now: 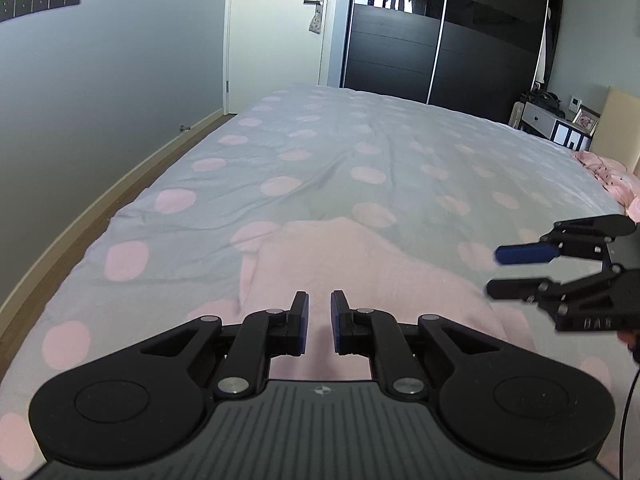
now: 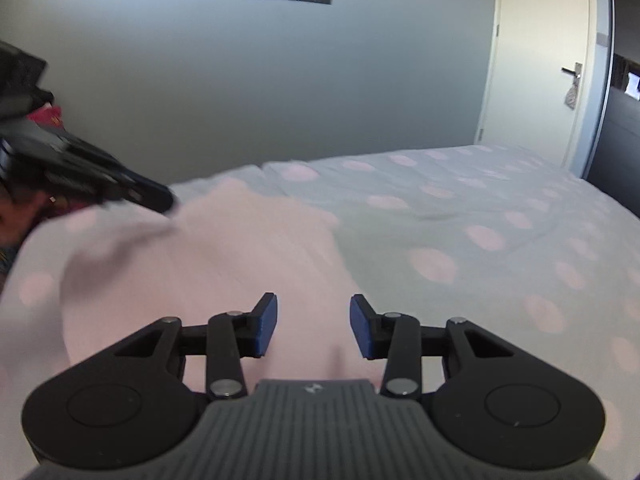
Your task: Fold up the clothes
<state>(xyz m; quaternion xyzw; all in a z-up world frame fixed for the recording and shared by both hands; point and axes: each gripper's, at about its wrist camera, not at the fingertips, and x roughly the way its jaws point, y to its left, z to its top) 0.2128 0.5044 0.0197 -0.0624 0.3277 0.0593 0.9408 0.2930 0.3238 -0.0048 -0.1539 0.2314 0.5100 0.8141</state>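
A pale pink garment (image 1: 360,268) lies spread on the bed, near its front edge; it also shows in the right wrist view (image 2: 224,256). My left gripper (image 1: 319,322) hovers over the garment's near part, its jaws a narrow gap apart with nothing between them. My right gripper (image 2: 313,326) is open and empty above the garment's right part. In the left wrist view the right gripper (image 1: 493,273) shows at the far right, open. In the right wrist view the left gripper (image 2: 160,198) shows blurred at the left, over the garment.
The bed (image 1: 320,152) has a light blue cover with pink dots. A grey wall (image 1: 100,92) and wooden floor strip run along its left. A door (image 1: 276,24), a dark wardrobe (image 1: 448,32), a nightstand (image 1: 556,124) and a pink pillow (image 1: 608,176) lie beyond.
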